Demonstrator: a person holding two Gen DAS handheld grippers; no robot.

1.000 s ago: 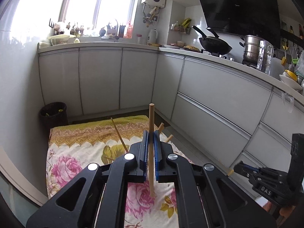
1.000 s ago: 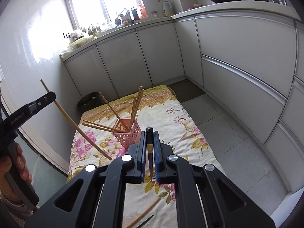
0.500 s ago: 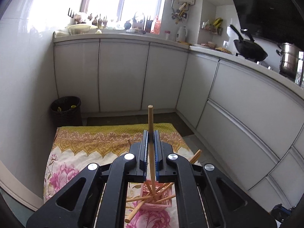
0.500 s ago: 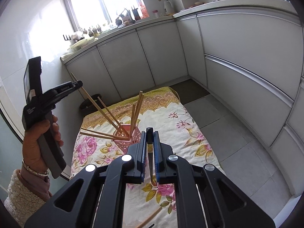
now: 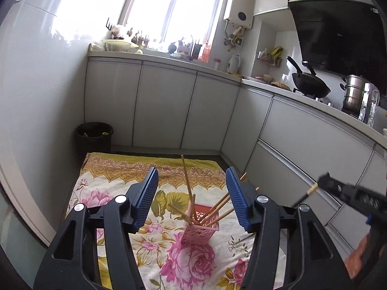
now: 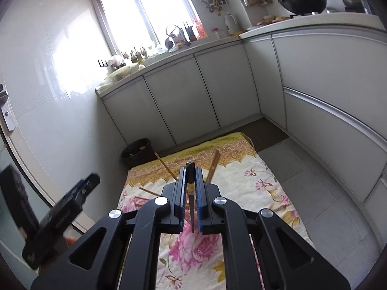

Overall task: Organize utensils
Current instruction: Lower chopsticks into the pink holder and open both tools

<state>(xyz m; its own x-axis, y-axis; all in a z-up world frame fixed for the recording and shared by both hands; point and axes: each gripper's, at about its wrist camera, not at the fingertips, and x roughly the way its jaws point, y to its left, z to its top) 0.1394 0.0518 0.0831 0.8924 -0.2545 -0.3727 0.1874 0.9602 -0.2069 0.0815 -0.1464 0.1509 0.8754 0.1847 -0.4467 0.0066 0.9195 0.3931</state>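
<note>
A pink perforated basket (image 5: 200,229) stands on the floral cloth (image 5: 116,178) and holds several wooden chopsticks (image 5: 187,183) leaning at angles. My left gripper (image 5: 192,191) is open and empty, above and just behind the basket. My right gripper (image 6: 191,186) is shut on a dark chopstick (image 6: 190,193) held upright between its pads. The right gripper also shows at the right edge of the left wrist view (image 5: 350,191), the chopstick's end sticking out. Chopstick tips (image 6: 214,166) rise behind the right gripper; the basket is hidden there.
White kitchen cabinets (image 5: 164,111) run along the back and right. A black waste bin (image 5: 94,135) stands at the cloth's far left corner. A thin dark stick (image 5: 244,238) lies on the cloth right of the basket. Grey floor tiles (image 6: 314,188) lie right of the cloth.
My left gripper has opened and let go of the wooden chopstick, which now stands in the basket. My right gripper has moved nearer the basket, still holding the dark chopstick.
</note>
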